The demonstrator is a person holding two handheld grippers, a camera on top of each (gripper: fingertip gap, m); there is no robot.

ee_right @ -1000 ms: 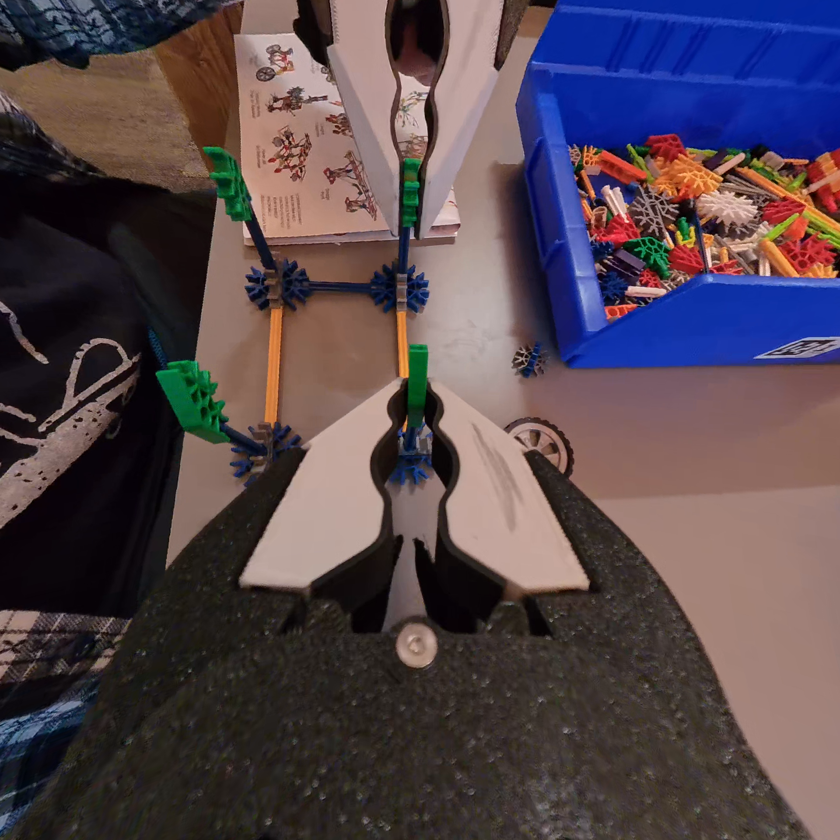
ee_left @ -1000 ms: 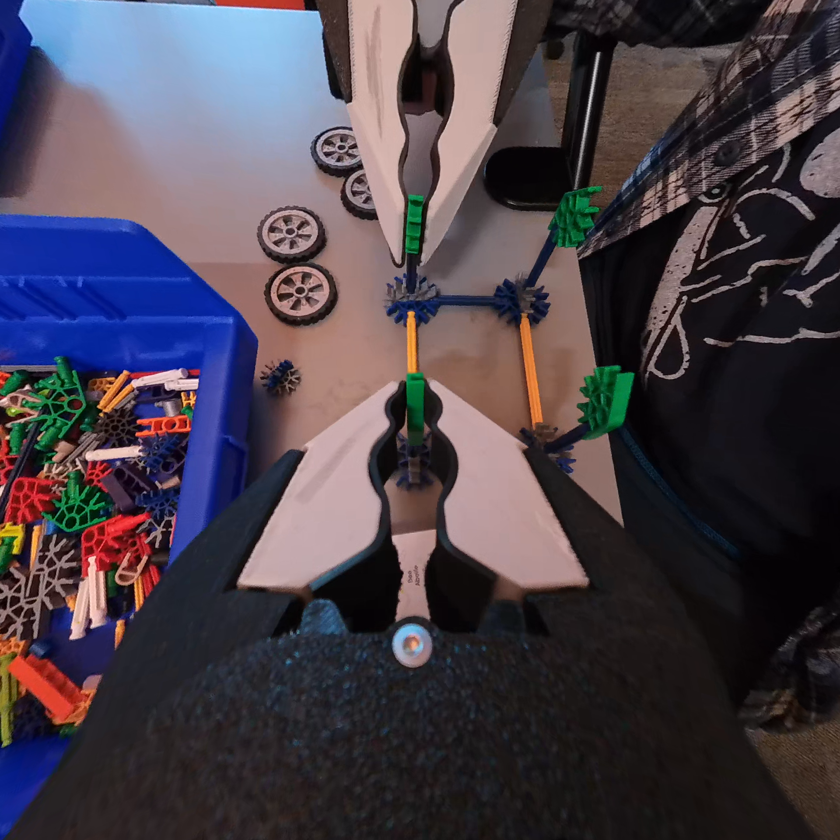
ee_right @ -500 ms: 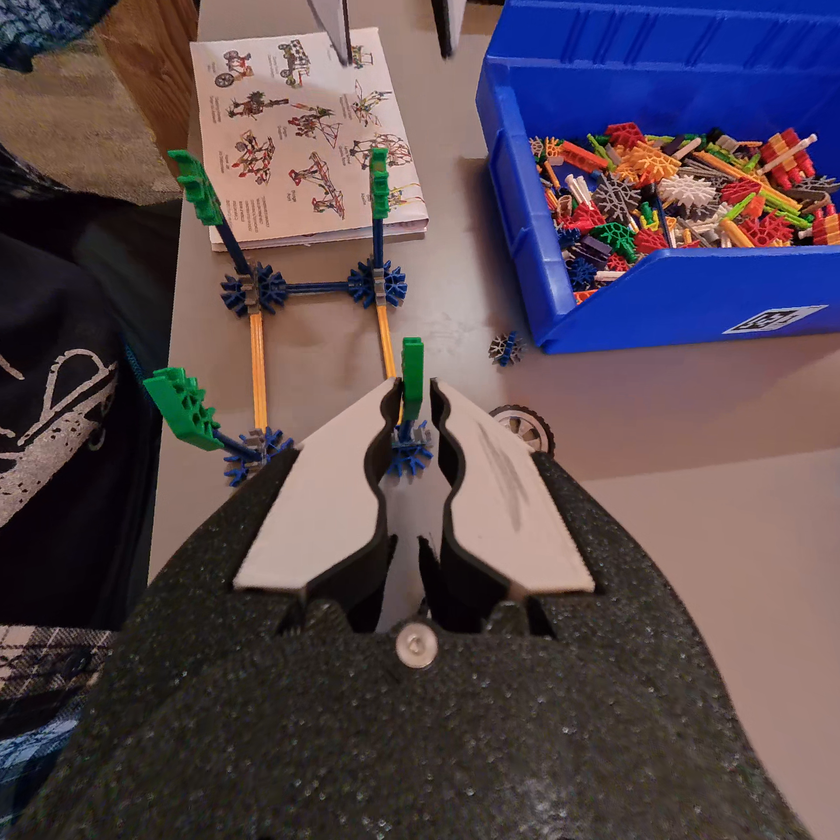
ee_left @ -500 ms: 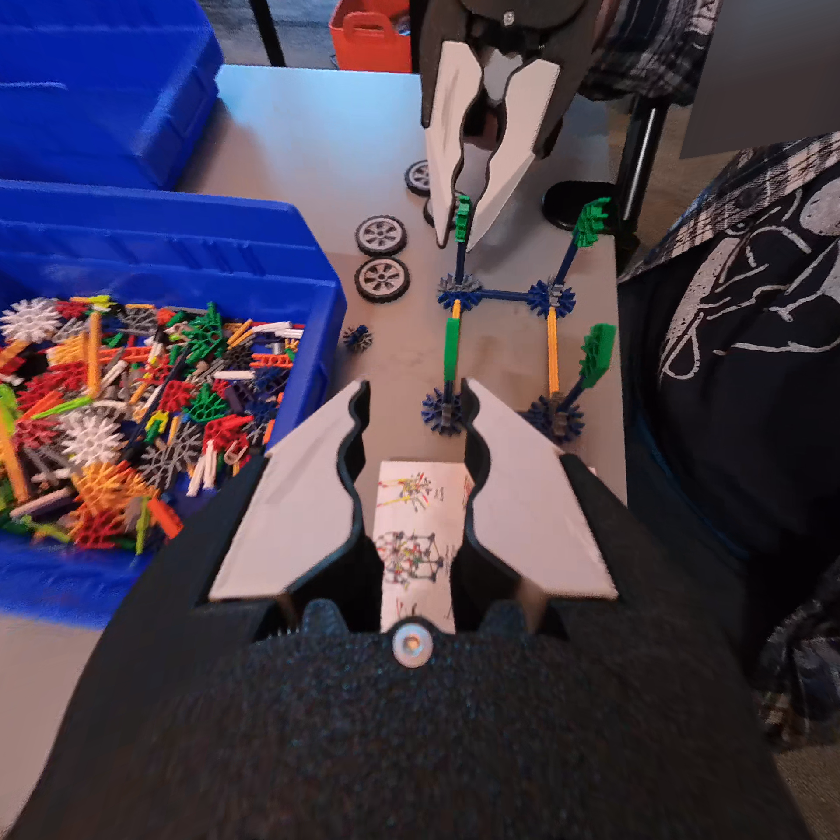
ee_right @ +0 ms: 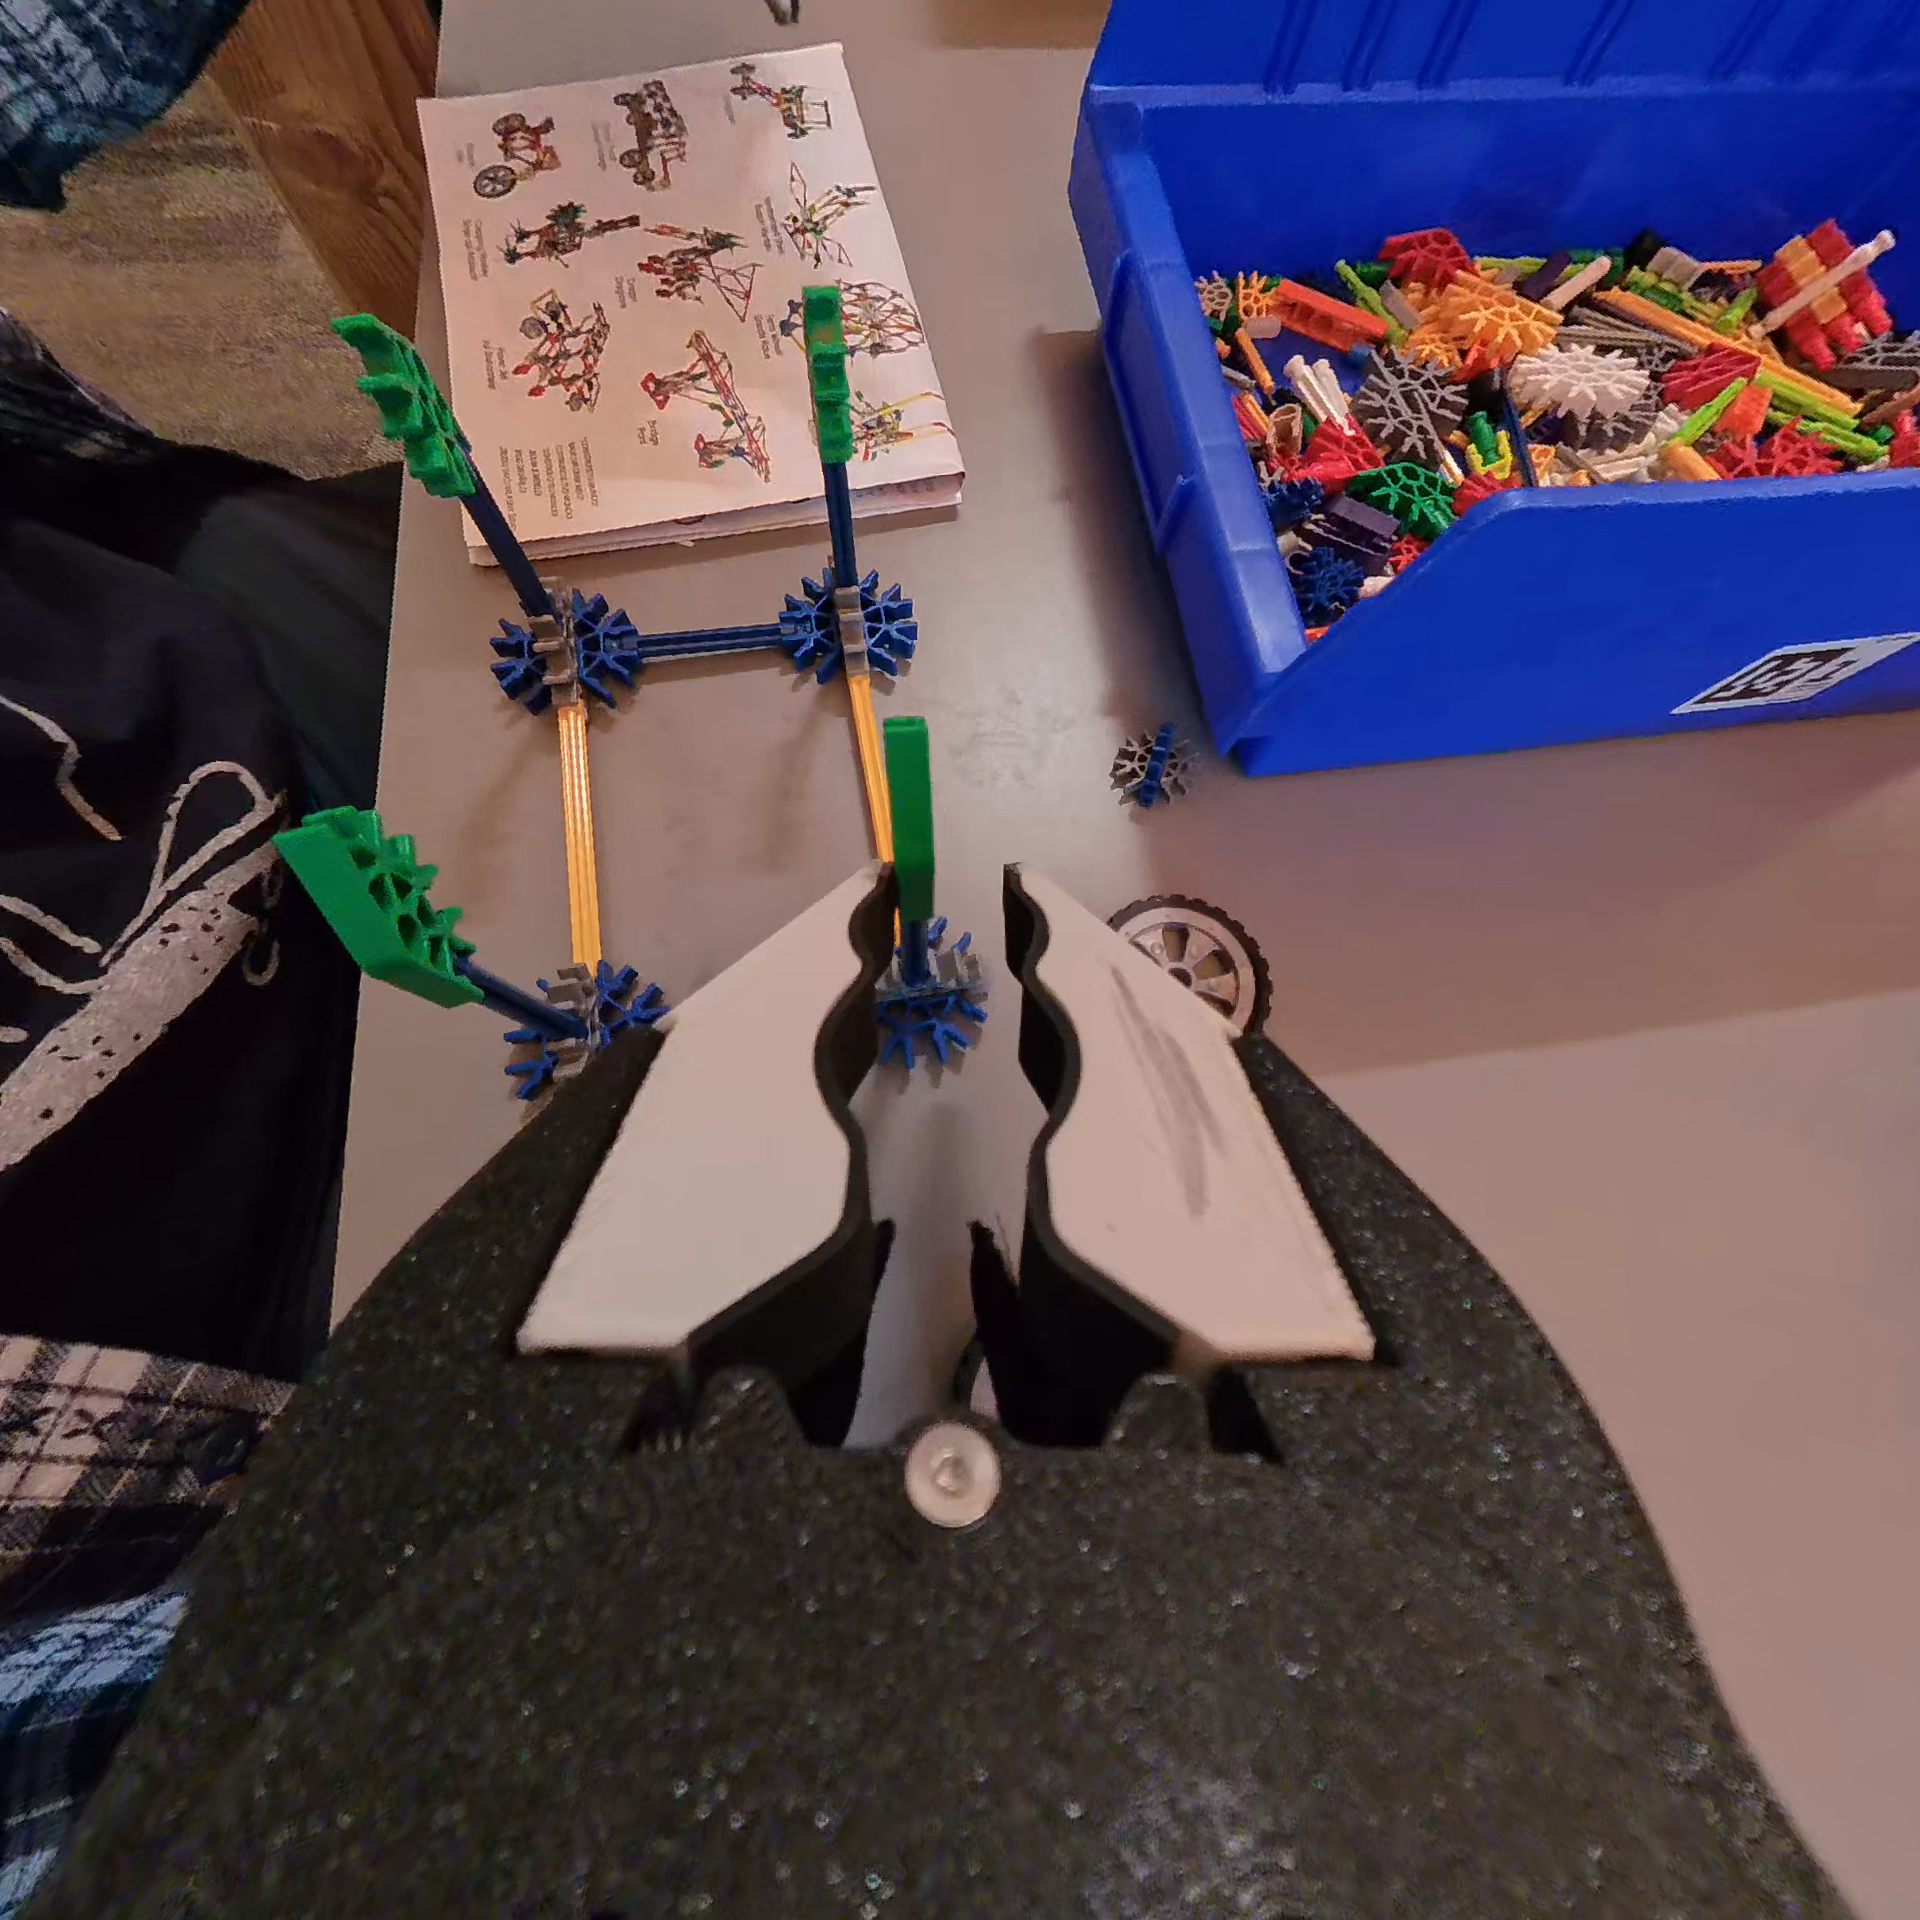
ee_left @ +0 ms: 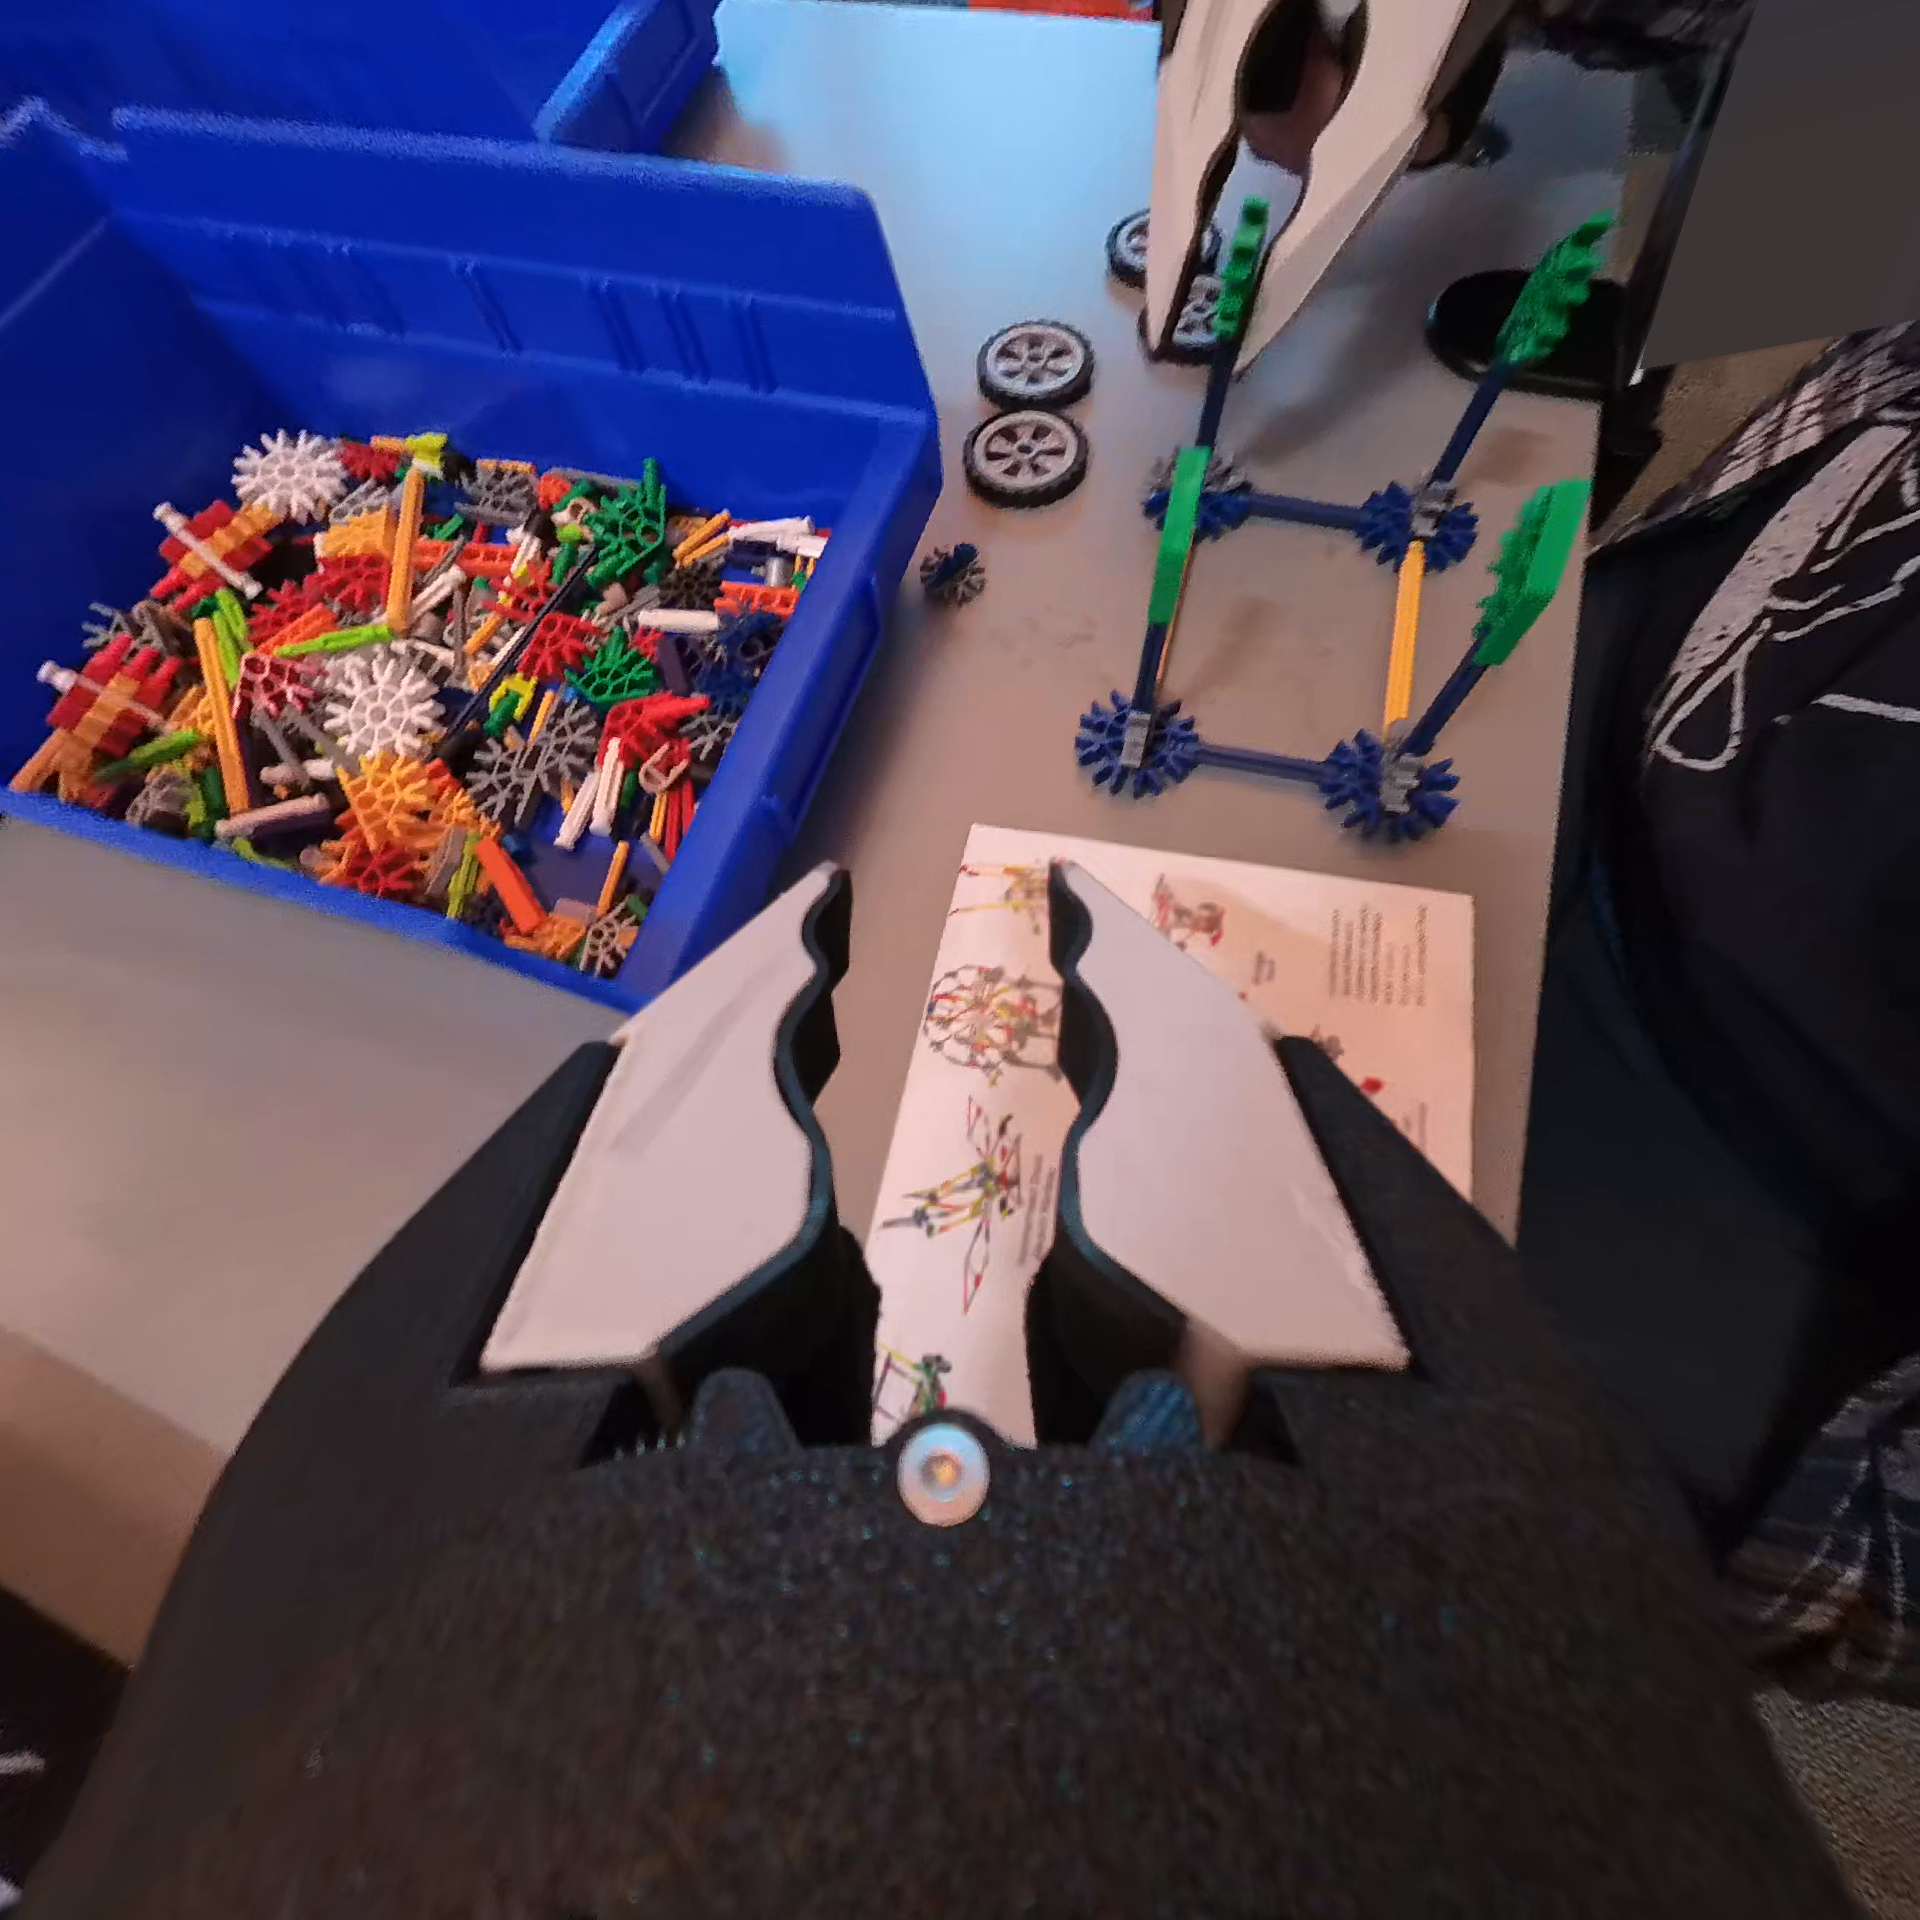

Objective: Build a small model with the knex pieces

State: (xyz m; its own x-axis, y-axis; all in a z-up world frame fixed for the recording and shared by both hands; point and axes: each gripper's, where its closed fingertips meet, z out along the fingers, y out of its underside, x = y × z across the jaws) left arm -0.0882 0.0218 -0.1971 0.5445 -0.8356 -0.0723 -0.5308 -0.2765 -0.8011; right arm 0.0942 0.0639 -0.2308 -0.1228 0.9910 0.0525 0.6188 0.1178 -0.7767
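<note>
Frame (ee_right: 717, 644) on grey table (ee_right: 1558, 1143) | blue bin (ee_right: 1558, 644) beside | carpet (ee_right: 156, 260) beyond

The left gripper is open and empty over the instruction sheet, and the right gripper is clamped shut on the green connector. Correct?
Not quite. The right gripper is open: the right wrist view shows a gap between the green connector and one finger. The left gripper is indeed open and empty over the instruction sheet.

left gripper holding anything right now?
No. The left gripper is open with empty space between its fingers, hanging over the instruction sheet, apart from the rod frame.
</note>
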